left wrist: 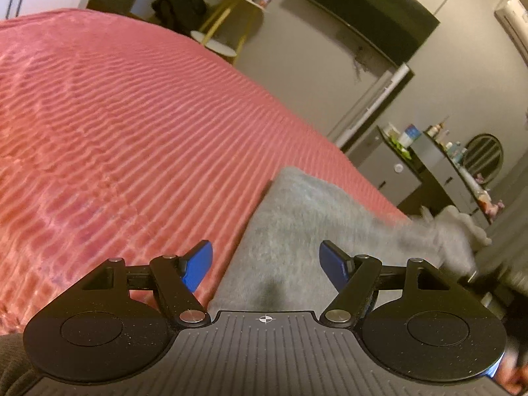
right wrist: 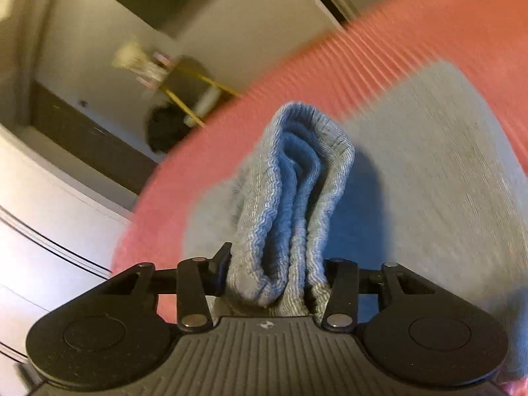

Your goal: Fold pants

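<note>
The right gripper (right wrist: 275, 275) was clamped on a bunched ribbed cuff of the grey pants (right wrist: 429, 178), lifted off the pink bedspread (right wrist: 379, 59). The left gripper (left wrist: 265, 264) stood wide apart, empty, above the pants (left wrist: 290, 231) lying flat on the bedspread (left wrist: 115, 115).

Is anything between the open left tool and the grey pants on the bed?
Nothing visible. The left tool hangs open directly over the grey knit pants on the pink ribbed bedspread, with no object between its blue fingers and the fabric.
</note>
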### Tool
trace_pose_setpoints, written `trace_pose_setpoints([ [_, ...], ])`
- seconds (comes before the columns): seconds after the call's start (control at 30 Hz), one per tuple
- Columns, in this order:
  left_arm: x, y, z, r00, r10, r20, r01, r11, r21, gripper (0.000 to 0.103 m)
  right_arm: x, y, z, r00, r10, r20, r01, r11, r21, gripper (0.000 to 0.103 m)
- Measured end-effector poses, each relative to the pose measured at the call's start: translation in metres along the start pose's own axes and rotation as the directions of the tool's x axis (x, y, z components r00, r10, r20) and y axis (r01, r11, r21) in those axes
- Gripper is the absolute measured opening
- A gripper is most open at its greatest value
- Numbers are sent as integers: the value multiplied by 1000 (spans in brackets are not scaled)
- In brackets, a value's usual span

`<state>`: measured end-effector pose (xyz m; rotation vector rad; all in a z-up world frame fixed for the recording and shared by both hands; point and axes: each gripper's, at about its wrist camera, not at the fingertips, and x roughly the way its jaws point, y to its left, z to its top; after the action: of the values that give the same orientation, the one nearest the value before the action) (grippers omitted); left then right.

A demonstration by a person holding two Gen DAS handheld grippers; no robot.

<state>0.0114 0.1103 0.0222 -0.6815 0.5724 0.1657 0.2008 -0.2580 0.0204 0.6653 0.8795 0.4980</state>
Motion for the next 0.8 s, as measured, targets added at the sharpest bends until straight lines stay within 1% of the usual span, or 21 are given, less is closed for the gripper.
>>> trace_pose_setpoints([
  [0.07,-4,-2,-2,1000,-18,10,18,1000,21,77,-15,16,8,997,57,53,-57,998,-13,41],
  [0.13,-7,-6,-3,999,-24,21,23,999,49,77,-31,29,17,991,89,103,-85,996,-39,41],
  [0.2,-4,-9,-5,1000,-23,5,22,998,64,77,-45,33,26,986,108,129,-104,994,-42,41],
  [0.3,-1,-11,-6,999,-31,-22,33,997,73,77,-64,30,32,979,109,169,-105,994,-33,41],
  [0.4,0,-18,-8,998,-45,-47,50,993,107,77,-76,9,25,979,79,189,-80,997,2,41],
  [0.47,4,-25,-10,996,-45,-73,55,989,139,77,-77,-13,20,982,30,184,-38,998,42,41],
  [0.53,7,-32,-14,993,-48,-112,68,981,184,77,-74,-39,10,985,-39,167,25,996,87,42],
  [0.6,11,-40,-20,988,-35,-154,70,972,227,77,-65,-65,4,988,-98,118,80,986,148,44],
  [0.63,13,-44,-24,983,-21,-181,67,966,249,77,-59,-81,-1,988,-132,77,115,974,194,48],
  [0.67,14,-47,-27,979,-16,-205,71,961,266,77,-53,-93,-5,988,-151,36,139,965,223,49],
  [0.7,15,-50,-31,973,-16,-230,82,956,280,77,-48,-102,-9,986,-164,10,157,957,243,49],
  [0.73,15,-54,-35,968,-21,-248,96,951,293,78,-46,-108,-12,989,-149,4,143,954,264,51],
  [0.8,18,-61,-40,963,-9,-270,101,939,330,78,-48,-107,-10,993,-119,10,111,952,284,58],
])
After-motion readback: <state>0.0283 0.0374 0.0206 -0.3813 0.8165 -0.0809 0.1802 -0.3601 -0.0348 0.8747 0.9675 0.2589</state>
